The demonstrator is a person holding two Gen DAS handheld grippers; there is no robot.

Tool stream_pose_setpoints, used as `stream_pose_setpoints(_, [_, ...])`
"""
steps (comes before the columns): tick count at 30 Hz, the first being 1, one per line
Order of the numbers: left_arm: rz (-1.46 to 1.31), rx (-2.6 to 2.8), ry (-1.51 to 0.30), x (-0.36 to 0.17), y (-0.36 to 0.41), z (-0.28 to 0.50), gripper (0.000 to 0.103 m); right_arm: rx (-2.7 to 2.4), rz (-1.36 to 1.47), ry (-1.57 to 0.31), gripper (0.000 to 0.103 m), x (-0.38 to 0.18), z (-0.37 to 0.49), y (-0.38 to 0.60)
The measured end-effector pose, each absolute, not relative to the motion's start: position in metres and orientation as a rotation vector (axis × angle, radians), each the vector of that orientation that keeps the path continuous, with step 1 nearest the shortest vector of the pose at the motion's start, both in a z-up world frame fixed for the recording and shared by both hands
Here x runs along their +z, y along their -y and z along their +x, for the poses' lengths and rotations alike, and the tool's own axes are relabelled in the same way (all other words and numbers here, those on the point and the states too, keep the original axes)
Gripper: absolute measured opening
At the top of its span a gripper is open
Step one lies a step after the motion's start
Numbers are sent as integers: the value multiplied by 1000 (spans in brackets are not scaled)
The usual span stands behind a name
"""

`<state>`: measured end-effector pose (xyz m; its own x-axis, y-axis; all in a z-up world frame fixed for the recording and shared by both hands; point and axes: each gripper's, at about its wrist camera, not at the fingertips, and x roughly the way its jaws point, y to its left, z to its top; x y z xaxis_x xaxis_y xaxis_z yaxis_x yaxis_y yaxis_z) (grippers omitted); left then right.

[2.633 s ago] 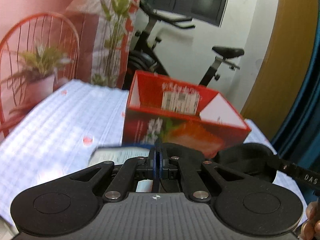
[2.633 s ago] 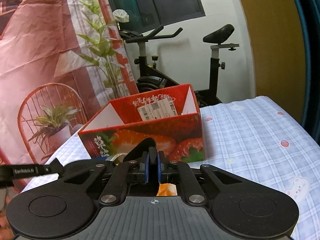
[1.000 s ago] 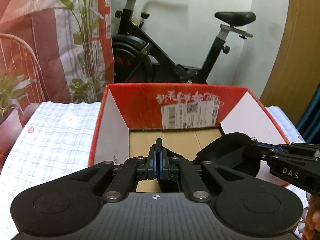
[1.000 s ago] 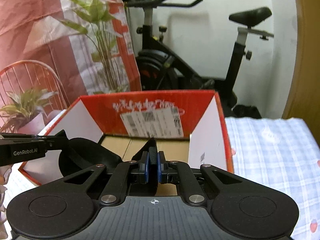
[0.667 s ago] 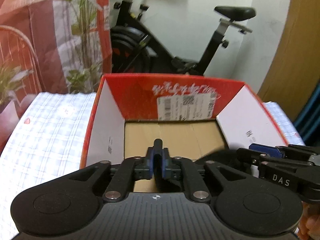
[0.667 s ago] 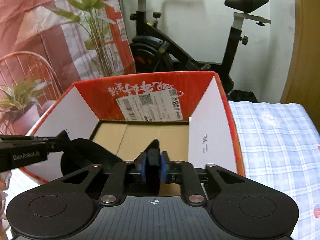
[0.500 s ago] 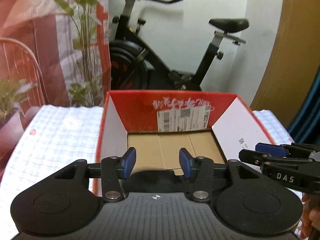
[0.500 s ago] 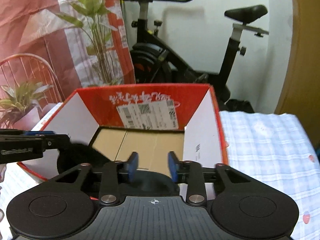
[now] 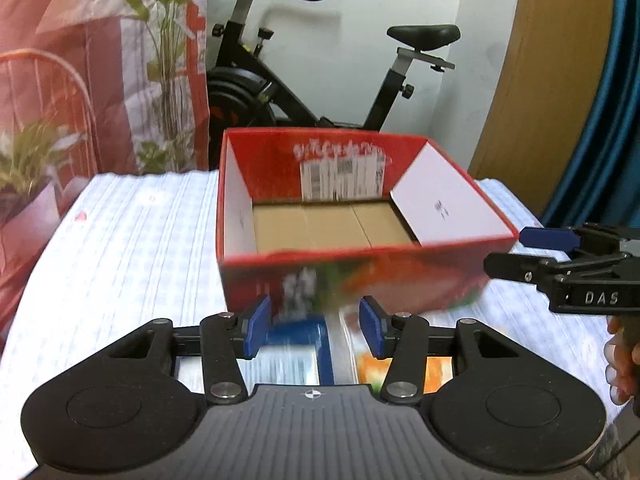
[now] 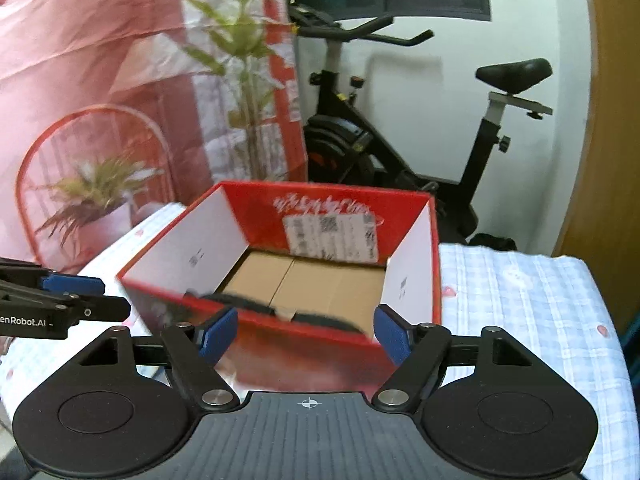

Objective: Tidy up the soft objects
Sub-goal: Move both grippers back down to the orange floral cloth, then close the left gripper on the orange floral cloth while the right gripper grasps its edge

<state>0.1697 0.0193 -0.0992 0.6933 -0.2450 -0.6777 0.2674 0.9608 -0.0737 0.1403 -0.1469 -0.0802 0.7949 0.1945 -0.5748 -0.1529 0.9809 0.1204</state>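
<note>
Plainly, "DAS" is read on the right tongs [image 9: 560,256] and "enRobot.AI" on the left tongs [image 10: 60,300]; both are spread before the red box [image 10: 416,276].

Box [image 9: 352,216] on the bed [image 9: 120,248] — packets [image 9: 296,344] before it, bike [image 9: 320,80] behind.

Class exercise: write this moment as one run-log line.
left gripper: open, empty | right gripper: open, empty | black item: inside red box | packets: on bed

exercise bike [image 9: 304,80] | potted plant [image 10: 100,200] | checked cloth [image 9: 120,248] | wooden door [image 9: 552,80]
</note>
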Motion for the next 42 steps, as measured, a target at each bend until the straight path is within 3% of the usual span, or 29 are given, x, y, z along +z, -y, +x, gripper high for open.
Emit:
stream_pose_setpoints(3, [25, -287, -759, -108, -20, 151, 50, 208, 57, -652, 71, -91, 120, 139])
stream_pose_setpoints(7, [-32, -329, -774, -120, -20, 130, 37, 222, 66, -685, 68, -111, 97, 131])
stream_pose_setpoints(12, [-59, -342, -792, -139, -14, 110, 32, 212, 89, -694, 64, -132, 71, 124])
stream_pose_setpoints(20, [-88, -362, -812, -159, -1, 105, 32, 181, 161, -695, 54, -156, 45, 120])
stream_pose_setpoints(42, [-236, -372, -823, -185, -19, 105, 35, 153, 299, -668, 53, -200, 36, 130])
